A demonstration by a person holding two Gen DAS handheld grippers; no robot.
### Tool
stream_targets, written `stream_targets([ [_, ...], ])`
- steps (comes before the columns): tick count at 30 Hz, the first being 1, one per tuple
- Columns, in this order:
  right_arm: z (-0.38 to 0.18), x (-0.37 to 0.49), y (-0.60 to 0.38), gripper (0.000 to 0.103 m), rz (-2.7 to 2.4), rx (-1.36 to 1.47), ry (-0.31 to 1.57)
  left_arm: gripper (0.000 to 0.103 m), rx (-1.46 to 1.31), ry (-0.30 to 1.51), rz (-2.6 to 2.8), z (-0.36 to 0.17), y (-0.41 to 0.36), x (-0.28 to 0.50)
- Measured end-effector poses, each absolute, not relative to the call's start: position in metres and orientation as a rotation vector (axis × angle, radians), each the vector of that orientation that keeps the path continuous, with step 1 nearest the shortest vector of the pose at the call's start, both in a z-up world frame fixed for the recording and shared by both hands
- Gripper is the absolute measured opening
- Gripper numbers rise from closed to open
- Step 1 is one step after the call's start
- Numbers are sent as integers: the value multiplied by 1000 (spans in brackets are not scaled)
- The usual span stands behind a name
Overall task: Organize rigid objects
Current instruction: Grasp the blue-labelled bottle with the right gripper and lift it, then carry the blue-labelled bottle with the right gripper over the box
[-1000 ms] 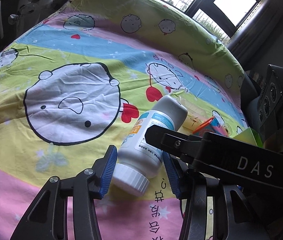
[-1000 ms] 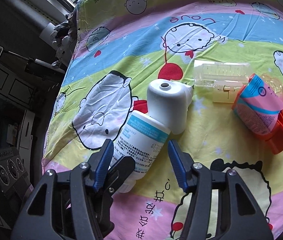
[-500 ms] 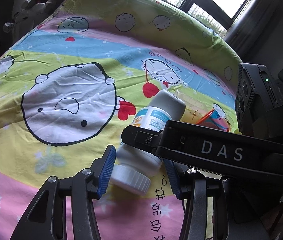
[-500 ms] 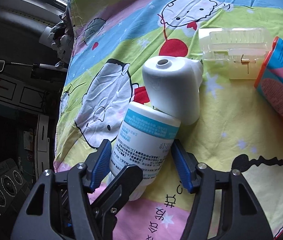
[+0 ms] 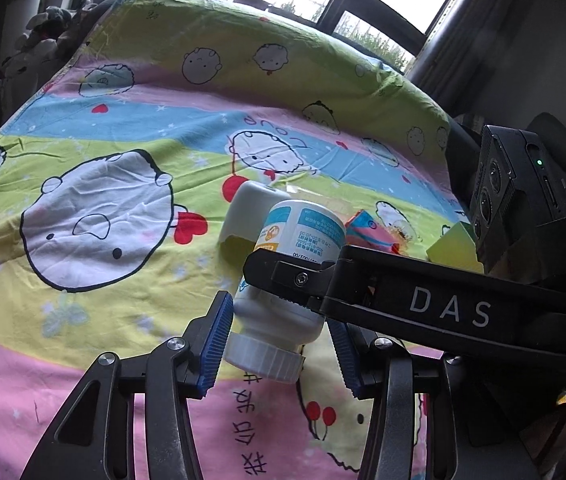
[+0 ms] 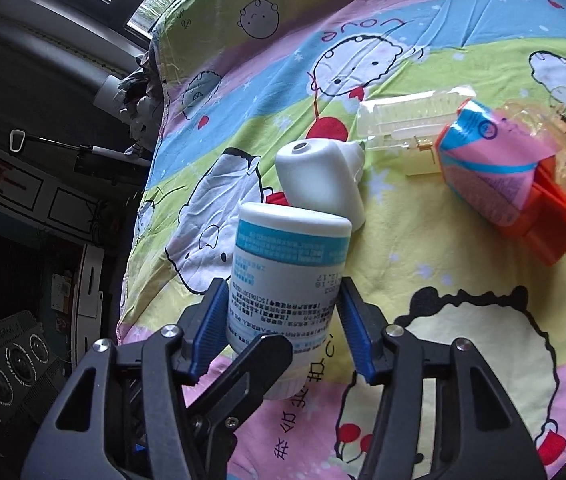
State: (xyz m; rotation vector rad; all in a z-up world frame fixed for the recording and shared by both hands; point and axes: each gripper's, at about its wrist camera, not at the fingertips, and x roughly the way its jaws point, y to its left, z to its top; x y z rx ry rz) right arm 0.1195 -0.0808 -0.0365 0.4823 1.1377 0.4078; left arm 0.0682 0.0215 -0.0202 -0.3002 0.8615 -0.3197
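Observation:
A white pill bottle (image 5: 283,280) with a blue-and-white label and ribbed cap is tilted, base up, above the cartoon bedsheet (image 5: 103,160). My right gripper (image 6: 283,324) is shut on the pill bottle (image 6: 287,272), its blue pads against the body. My left gripper (image 5: 279,340) brackets the cap end; its jaws stand apart, the left pad close to the bottle and a gap at the right pad. The right gripper's black finger crosses in front of the bottle in the left wrist view.
A white plastic cap-shaped piece (image 6: 319,184) lies just behind the bottle. A clear plastic box (image 6: 403,136), a pink-and-blue carton with an orange base (image 6: 499,188) and a green block (image 5: 453,246) lie to the right. A dark cabinet stands off the bed's left side.
The right gripper has closed on the bottle and raised it from lying on the sheet to tilted upward. The left gripper stays around the cap end.

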Motion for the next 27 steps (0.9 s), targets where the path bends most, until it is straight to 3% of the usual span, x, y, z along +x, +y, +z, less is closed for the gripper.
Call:
stream_targets([
  [27,47,52,-241,53,190,491,779,48,-139,704,-609,46,-143,42],
])
